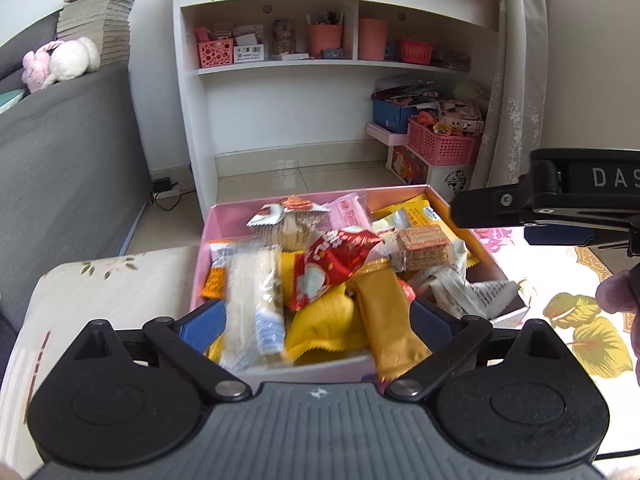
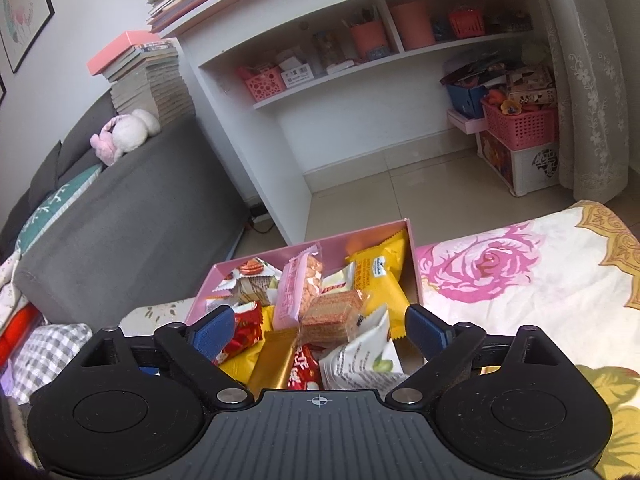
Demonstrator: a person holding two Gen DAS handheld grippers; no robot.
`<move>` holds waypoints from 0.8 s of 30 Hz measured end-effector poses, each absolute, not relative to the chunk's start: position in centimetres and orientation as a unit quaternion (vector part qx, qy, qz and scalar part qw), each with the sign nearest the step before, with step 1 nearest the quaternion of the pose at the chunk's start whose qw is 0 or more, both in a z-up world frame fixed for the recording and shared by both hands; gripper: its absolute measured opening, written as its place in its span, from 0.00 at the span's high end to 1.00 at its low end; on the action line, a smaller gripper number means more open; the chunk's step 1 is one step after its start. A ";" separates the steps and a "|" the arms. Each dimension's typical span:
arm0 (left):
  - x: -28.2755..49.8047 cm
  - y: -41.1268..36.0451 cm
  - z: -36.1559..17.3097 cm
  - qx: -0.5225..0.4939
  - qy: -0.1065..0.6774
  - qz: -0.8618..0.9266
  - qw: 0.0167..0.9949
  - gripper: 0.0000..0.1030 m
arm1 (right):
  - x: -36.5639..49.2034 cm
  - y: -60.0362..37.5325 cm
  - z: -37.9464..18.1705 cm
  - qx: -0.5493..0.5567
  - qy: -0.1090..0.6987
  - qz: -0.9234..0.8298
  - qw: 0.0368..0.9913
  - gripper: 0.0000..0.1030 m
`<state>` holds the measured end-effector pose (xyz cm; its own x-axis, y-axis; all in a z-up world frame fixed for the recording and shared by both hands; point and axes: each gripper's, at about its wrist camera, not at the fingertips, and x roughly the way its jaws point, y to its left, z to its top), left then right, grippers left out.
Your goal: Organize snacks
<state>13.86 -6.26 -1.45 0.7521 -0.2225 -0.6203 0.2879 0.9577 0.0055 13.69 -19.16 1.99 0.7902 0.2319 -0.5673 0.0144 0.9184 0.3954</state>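
A pink box [image 1: 224, 224] [image 2: 414, 264] full of wrapped snacks sits on a floral cloth. It holds a red packet [image 1: 332, 264], a clear wafer pack [image 1: 420, 246] [image 2: 332, 312], yellow packets [image 1: 324, 320] and a pink packet [image 2: 298, 288]. My left gripper [image 1: 316, 320] hangs open over the box's near edge. A long white packet [image 1: 252, 304], blurred, lies between its blue pads without being pressed. My right gripper [image 2: 320, 330] is open above the box's near right part, with nothing gripped. One of its black fingers [image 1: 492, 210] reaches in from the right in the left wrist view.
The floral cloth [image 2: 520, 280] spreads to the right of the box. A grey sofa [image 1: 60, 160] stands on the left. Behind is a white shelf unit [image 1: 280, 68], with pink baskets [image 1: 444, 144] and boxes stacked by the curtain. A person's fingers [image 1: 616, 292] show at the right edge.
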 end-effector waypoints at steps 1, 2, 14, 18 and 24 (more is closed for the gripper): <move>13.4 -5.9 -1.4 0.049 0.328 -0.133 0.934 0.03 | 13.4 -19.2 2.1 0.193 0.321 0.057 0.926 0.08; 13.1 -5.6 -1.3 0.048 0.331 -0.130 0.934 0.01 | 12.9 -19.2 2.1 0.192 0.322 0.053 0.925 0.07; 8.4 -2.9 0.4 0.040 0.379 -0.076 0.921 0.00 | 7.3 -15.5 3.4 0.137 0.366 0.023 0.920 0.03; 6.5 -2.0 1.0 0.022 0.392 -0.056 0.918 0.00 | 4.9 -14.5 4.1 0.133 0.361 0.000 0.923 0.03; 4.7 -1.3 1.2 0.036 0.390 -0.032 0.919 0.00 | 2.3 -13.8 4.0 0.124 0.353 -0.033 0.927 0.00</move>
<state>4.71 -1.31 1.17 0.6932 -0.0312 -0.7201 0.0875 0.9953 0.0412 2.30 -13.83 4.03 0.7489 0.0254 -0.6622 0.1490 0.9672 0.2057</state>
